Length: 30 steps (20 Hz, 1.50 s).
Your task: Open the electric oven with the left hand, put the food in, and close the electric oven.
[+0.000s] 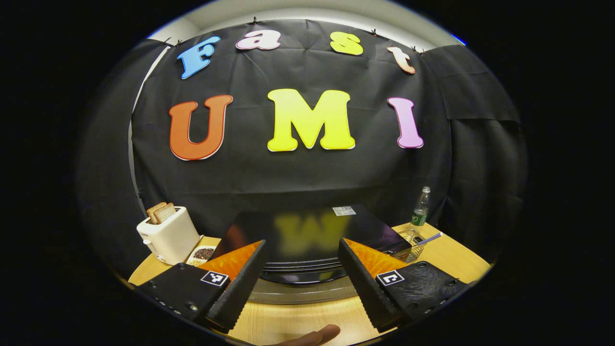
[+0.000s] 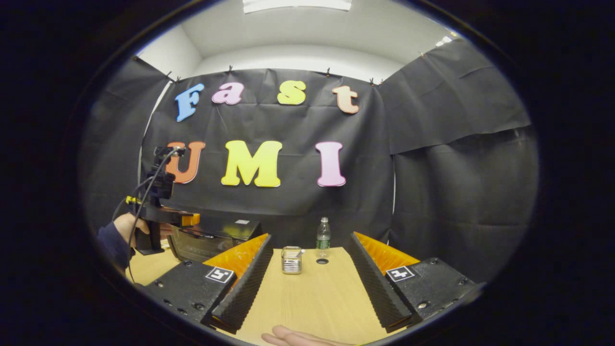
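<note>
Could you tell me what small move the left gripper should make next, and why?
Probably ease the left gripper down and forward to the front edge of the electric oven. Its fingers stand open and empty above the oven's top, the door looks closed, and I cannot make out the handle, so opening has likely not begun.

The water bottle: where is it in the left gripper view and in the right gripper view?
Left gripper view: the water bottle stands at the right, at the table's far edge, behind the wire basket.
Right gripper view: the water bottle stands near the middle, behind the wire basket.
Shared landmark: the electric oven.
</note>
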Tool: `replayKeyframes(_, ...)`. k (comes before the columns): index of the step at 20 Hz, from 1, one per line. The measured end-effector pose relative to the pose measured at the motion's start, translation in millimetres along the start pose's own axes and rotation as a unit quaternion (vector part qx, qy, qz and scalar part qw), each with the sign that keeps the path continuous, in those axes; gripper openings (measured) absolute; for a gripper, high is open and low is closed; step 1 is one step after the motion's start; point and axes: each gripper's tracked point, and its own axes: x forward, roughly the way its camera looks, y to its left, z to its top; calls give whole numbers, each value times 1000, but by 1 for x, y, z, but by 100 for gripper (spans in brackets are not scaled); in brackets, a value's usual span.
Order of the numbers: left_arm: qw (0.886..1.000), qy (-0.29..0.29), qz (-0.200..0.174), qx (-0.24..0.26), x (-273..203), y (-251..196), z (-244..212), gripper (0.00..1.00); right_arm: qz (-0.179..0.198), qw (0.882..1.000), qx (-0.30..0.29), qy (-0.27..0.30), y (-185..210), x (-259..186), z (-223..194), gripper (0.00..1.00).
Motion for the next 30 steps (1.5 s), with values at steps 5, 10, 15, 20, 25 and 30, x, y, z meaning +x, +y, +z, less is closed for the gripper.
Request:
replayKeyframes(5,999,52,5,-4,20,0,-32,97,-5,1000,4,7,-1,-6,-8,100)
replayKeyframes(10,997,72,-3,-9,13,-6,-44,99,1,1000,2,2,7,-19,-7,96)
replayKeyframes(15,996,85,-7,-5,-14,-9,-54,100,7,1000,7,7,15,-35,-9,96)
replayKeyframes(20,996,82,-7,19,-47,-14,-72,100,19,999,24,30,24,-48,-24,99)
replayKeyframes(25,995,99,-7,20,-76,-18,-98,99,25,998,24,45,31,-71,-33,96)
replayKeyframes(30,993,121,-10,15,-99,-24,-135,99,27,998,25,41,35,-93,-41,96)
